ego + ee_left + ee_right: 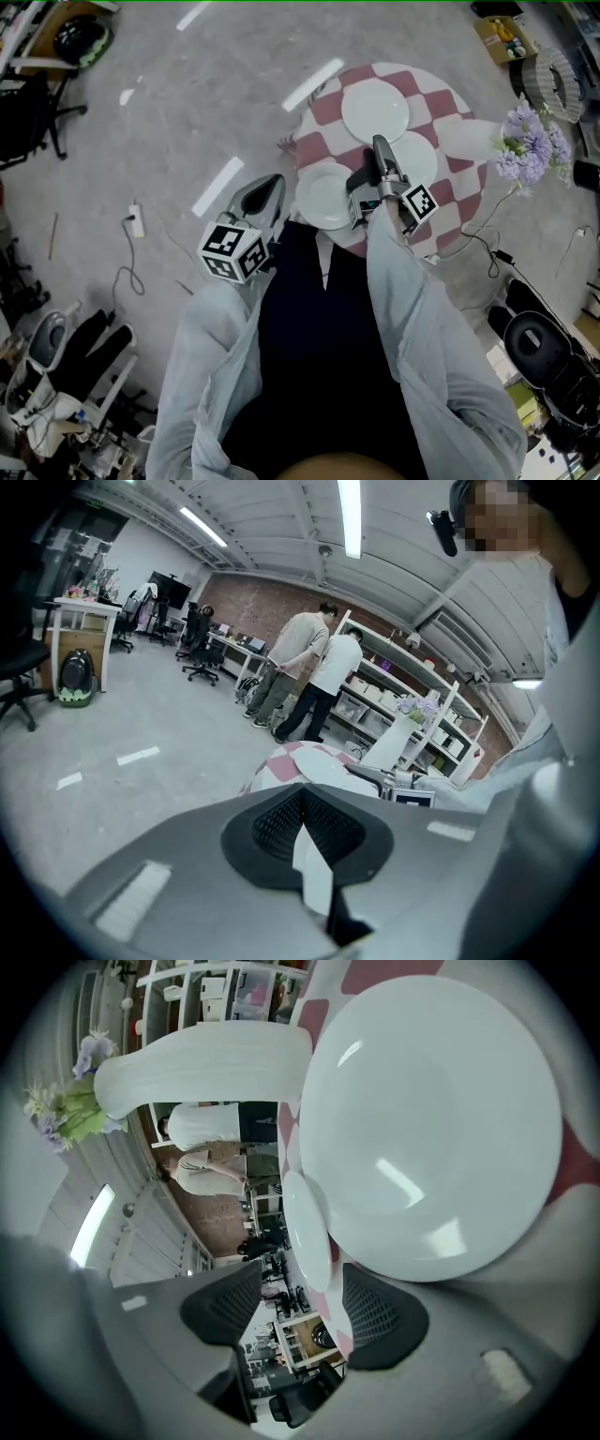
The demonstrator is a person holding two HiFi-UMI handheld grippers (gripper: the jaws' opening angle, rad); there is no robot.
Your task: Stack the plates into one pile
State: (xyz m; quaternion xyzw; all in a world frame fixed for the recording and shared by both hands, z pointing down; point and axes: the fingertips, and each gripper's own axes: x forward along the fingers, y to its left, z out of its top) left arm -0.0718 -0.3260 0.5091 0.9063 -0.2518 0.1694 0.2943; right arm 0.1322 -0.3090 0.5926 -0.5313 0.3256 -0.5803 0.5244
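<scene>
Plates come first: three round, glossy white plates lie apart and unstacked on a round table (323, 111) covered by a pink-and-white chequered cloth (450, 211). We call them the far plate (375, 111), the right plate (419, 157) and the near plate (324, 195). The near plate sits at the table's near-left edge. The far plate and the right plate lie just beside each other.

A tall white vase (473, 139) with purple flowers (530, 145) stands at the right side of the table.

In the head view we see the right gripper (380, 145) over the table, between the near plate and the right plate, with its tip towards the far plate. In its own view its jaws stand apart, and the black ribbed pads (380, 1312) press on nothing. One plate's face fills the upper right of that view, and a second plate's rim shows edge-on beyond the gap. We cannot tell which plates these are.

The left gripper (272, 185) is off the table, over the grey concrete floor (187, 112), near the left of the near plate. In its own view its jaws are together and hold nothing. Beyond them, two people (309, 667) stand by white shelves (412, 705).
</scene>
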